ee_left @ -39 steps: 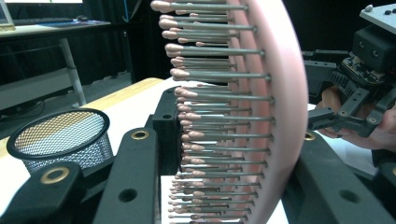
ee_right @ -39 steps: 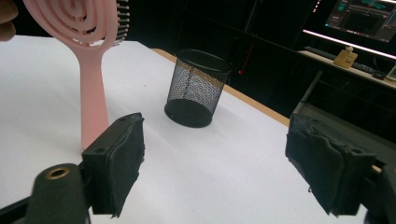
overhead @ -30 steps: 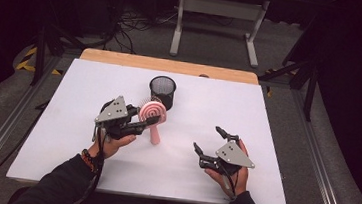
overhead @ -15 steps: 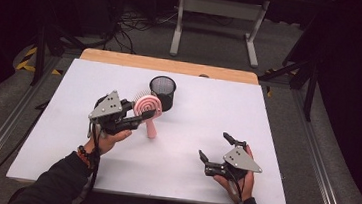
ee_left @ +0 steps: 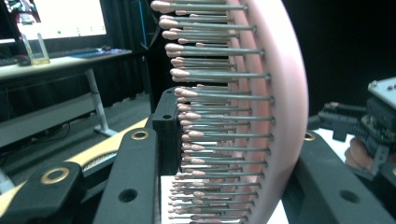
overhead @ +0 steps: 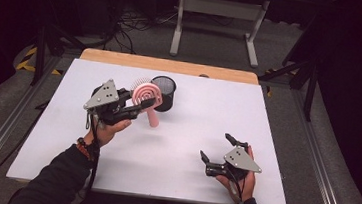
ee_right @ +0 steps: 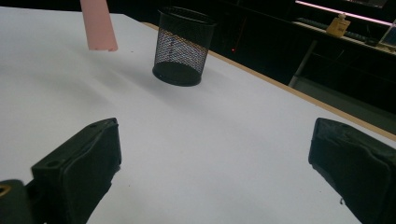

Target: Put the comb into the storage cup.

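Two grippers work here. Nearest us, our right gripper (overhead: 217,147) rests low over the bench (overhead: 186,183), its fingers spread wide with nothing between them. Farther in, our left gripper (overhead: 141,105) clamps the pink hairbrush (overhead: 145,96) by its head, lifted clear of the bench, handle hanging down and toward us. Just beyond stands the black mesh cup (overhead: 165,93), nearest our left hand.
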A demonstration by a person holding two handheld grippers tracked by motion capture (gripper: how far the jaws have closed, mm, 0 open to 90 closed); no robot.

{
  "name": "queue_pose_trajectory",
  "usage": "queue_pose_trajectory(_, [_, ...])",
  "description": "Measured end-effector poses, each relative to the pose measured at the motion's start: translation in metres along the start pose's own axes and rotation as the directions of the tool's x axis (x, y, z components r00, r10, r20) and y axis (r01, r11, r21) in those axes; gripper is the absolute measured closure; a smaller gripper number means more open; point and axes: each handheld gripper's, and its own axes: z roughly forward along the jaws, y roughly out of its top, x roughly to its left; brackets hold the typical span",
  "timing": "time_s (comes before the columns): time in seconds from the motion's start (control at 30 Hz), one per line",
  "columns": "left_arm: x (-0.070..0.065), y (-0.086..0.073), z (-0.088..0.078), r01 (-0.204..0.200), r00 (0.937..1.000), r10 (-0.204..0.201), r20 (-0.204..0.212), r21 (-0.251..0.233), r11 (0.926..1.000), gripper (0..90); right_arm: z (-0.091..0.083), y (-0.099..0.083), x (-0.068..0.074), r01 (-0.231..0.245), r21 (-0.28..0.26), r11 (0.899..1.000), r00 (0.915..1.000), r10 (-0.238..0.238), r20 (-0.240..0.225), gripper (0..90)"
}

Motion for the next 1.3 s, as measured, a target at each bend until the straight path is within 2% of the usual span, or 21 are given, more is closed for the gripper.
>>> queue_pose_trajectory(0.6, [0.011, 0.034, 0.01, -0.052, 0.9986, 0.052, -0.008, -0.005, 0.9986, 62.6, 0.0, 0.0, 0.0, 0.005, 0.002, 1.0, 0.9999, -0.005, 0.015, 4.4])
queue_pose_trajectory(0.8, [0.013, 0.038, 0.013, -0.057, 0.9983, 0.057, -0.008, -0.015, 0.9982, 62.6, 0.001, -0.001, 0.0, 0.007, 0.006, 1.0, 0.9999, -0.007, 0.007, 4.4])
queue_pose_trajectory(0.9, [0.015, 0.041, 0.016, -0.073, 0.9972, 0.072, -0.018, -0.023, 0.9971, 62.6, 0.001, -0.001, 0.0, 0.007, 0.006, 1.0, 1.0, -0.007, 0.005, 4.9])
queue_pose_trajectory(0.93, [0.016, 0.042, 0.017, -0.063, 0.9979, 0.062, -0.016, -0.027, 0.9977, 62.6, 0.001, -0.001, 0.001, 0.008, 0.005, 1.0, 1.0, -0.008, 0.005, 4.9])
queue_pose_trajectory(1.13, [0.024, 0.049, 0.025, -0.068, 0.9972, 0.067, -0.032, -0.022, 0.9974, 62.6, 0.001, 0.0, 0.001, 0.006, 0.005, 1.0, 1.0, -0.006, -0.001, 4.9])
queue_pose_trajectory(1.3, [0.032, 0.048, 0.03, -0.049, 0.9976, 0.048, -0.05, -0.024, 0.9985, 62.6, 0.002, 0.0, 0.002, 0.014, 0.007, 1.0, 0.9998, -0.014, -0.011, 5.0])
